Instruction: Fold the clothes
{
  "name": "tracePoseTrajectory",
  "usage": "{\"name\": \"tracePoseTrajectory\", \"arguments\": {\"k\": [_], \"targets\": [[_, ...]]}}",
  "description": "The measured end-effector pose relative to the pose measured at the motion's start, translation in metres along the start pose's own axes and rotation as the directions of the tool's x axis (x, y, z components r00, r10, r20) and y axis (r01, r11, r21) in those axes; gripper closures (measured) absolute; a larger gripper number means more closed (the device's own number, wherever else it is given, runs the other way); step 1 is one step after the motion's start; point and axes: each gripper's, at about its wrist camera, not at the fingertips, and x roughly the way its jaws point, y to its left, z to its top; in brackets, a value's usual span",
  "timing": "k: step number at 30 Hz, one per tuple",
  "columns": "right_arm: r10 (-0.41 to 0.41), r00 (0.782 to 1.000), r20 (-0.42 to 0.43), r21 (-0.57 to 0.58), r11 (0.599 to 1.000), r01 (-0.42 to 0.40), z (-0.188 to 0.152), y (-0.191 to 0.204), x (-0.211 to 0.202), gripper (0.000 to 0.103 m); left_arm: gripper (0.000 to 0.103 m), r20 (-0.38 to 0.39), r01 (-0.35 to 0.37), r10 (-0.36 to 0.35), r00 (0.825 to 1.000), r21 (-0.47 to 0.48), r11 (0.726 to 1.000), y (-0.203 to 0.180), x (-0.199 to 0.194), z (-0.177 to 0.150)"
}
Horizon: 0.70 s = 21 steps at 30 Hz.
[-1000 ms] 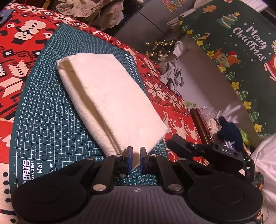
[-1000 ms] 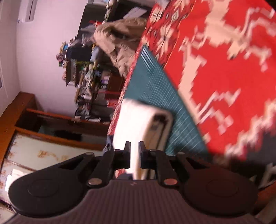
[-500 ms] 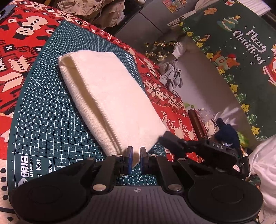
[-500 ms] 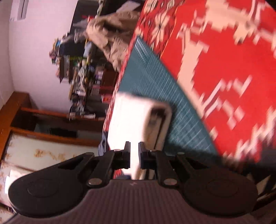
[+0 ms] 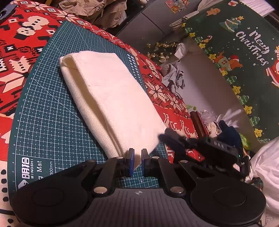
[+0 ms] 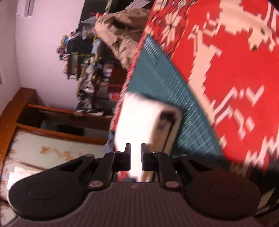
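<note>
In the left wrist view, the cream garment (image 5: 111, 103) lies on the green cutting mat (image 5: 45, 122) already folded to a long bundle, its near end between the narrow left tongs (image 5: 137, 158), so I judge perhaps one last fold is left. In the right wrist view, tilted and blurred, the right tongs (image 6: 135, 157) are narrow around an edge of it; whether either pair truly pinches, I cannot tell.

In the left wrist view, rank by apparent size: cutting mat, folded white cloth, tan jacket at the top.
1. Cutting mat, largest.
2. Folded white cloth.
3. Tan jacket, smallest, though it is farther away and cropped, so its real size is unsure.
</note>
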Motion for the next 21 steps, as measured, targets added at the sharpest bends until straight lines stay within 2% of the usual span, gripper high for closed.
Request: {"name": "tracePoseTrajectory", "arguments": {"k": [2, 4, 5, 6, 8, 9, 10, 12, 13, 15, 17, 19, 21], "targets": [[-0.006, 0.998, 0.056, 0.000, 1.000, 0.006, 0.008, -0.003, -0.008, 0.090, 0.096, 0.007, -0.011, 0.011, 1.000, 0.003, 1.000, 0.000, -0.003, 0.000], [-0.048, 0.996, 0.082, -0.053, 0.997, 0.052, 0.019, 0.003, -0.019, 0.089, 0.095, 0.015, -0.029, 0.029, 0.999, -0.008, 1.000, 0.000, -0.008, 0.000], [-0.070, 0.993, 0.091, -0.085, 0.993, 0.078, 0.025, 0.006, -0.024, 0.089, 0.088, 0.020, -0.042, 0.042, 0.999, -0.023, 0.999, 0.001, -0.010, 0.000], [-0.092, 0.991, 0.102, -0.117, 0.988, 0.103, 0.030, 0.010, -0.029, 0.087, 0.074, 0.027, -0.057, 0.058, 0.998, -0.039, 0.998, 0.003, -0.014, 0.000], [-0.134, 0.983, 0.124, -0.180, 0.971, 0.155, 0.041, 0.017, -0.040, 0.082, 0.070, 0.037, -0.089, 0.091, 0.995, -0.059, 0.994, 0.004, -0.021, -0.001], [-0.172, 0.977, 0.124, -0.254, 0.947, 0.198, 0.044, 0.024, -0.042, 0.082, 0.070, 0.031, -0.107, 0.109, 0.994, -0.040, 0.993, 0.001, -0.023, -0.002], [-0.221, 0.968, 0.120, -0.353, 0.902, 0.250, 0.046, 0.034, -0.042, 0.082, 0.070, 0.021, -0.126, 0.126, 0.992, -0.006, 0.992, -0.004, -0.025, -0.005], [-0.311, 0.945, 0.102, -0.546, 0.776, 0.315, 0.045, 0.053, -0.039, 0.082, 0.069, 0.001, -0.163, 0.163, 0.987, 0.077, 0.984, -0.016, -0.027, -0.011], [-0.332, 0.939, 0.094, -0.602, 0.732, 0.319, 0.041, 0.058, -0.035, 0.081, 0.068, -0.008, -0.182, 0.185, 0.983, 0.124, 0.975, -0.023, -0.025, -0.015], [-0.349, 0.934, 0.081, -0.664, 0.680, 0.312, 0.032, 0.063, -0.027, 0.082, 0.061, -0.019, -0.227, 0.237, 0.971, 0.216, 0.950, -0.036, -0.019, -0.024], [-0.366, 0.928, 0.071, -0.721, 0.624, 0.301, 0.023, 0.068, -0.020, 0.081, 0.059, -0.021, -0.278, 0.295, 0.955, 0.273, 0.921, -0.043, -0.007, -0.030], [-0.384, 0.921, 0.061, -0.774, 0.564, 0.287, 0.014, 0.074, -0.012, 0.081, 0.059, -0.025, -0.321, 0.343, 0.939, 0.290, 0.902, -0.046, 0.006, -0.033], [-0.402, 0.914, 0.054, -0.822, 0.501, 0.269, 0.005, 0.079, -0.004, 0.081, 0.059, -0.019, -0.328, 0.346, 0.938, 0.273, 0.904, -0.046, 0.013, -0.032]]}}
